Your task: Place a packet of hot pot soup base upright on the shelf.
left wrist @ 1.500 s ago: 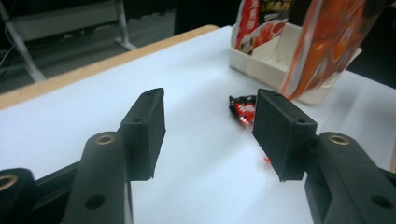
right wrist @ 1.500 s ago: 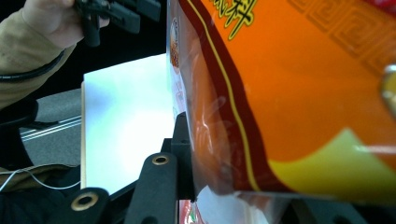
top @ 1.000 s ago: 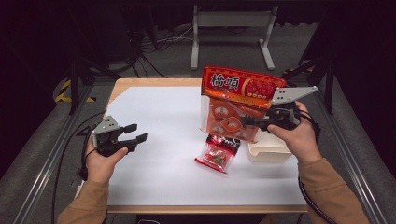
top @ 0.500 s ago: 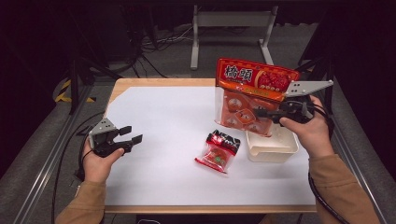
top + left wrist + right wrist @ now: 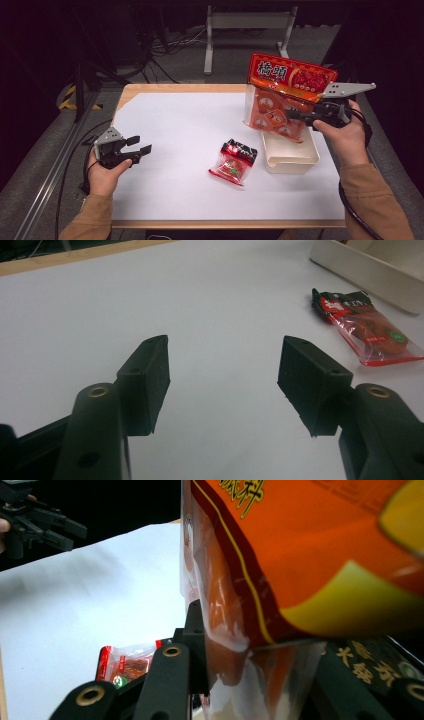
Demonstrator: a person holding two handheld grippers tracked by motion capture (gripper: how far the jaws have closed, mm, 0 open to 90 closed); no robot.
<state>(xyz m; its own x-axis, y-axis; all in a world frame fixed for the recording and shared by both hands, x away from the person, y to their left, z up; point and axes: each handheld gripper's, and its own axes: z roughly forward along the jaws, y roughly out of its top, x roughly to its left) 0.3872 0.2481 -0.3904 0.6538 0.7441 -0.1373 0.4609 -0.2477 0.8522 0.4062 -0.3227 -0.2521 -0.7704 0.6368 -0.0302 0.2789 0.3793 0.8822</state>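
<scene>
The right tongs (image 5: pixel 295 116), clamped on the big red bag (image 5: pixel 285 95), have been carrying it up and rightward since a second ago, so it is now hanging over the white tray (image 5: pixel 292 155) rather than beside it; I judge the work is heading toward emptying it there. The bag's long axis is running roughly upright, tilted, printed top toward the far side and clear bottom pointing down at the tray. The left tongs (image 5: pixel 137 151) are idling empty over the desk (image 5: pixel 175 125), jaws well apart, while a small packet (image 5: pixel 233 162) is lying just left of the tray.
</scene>
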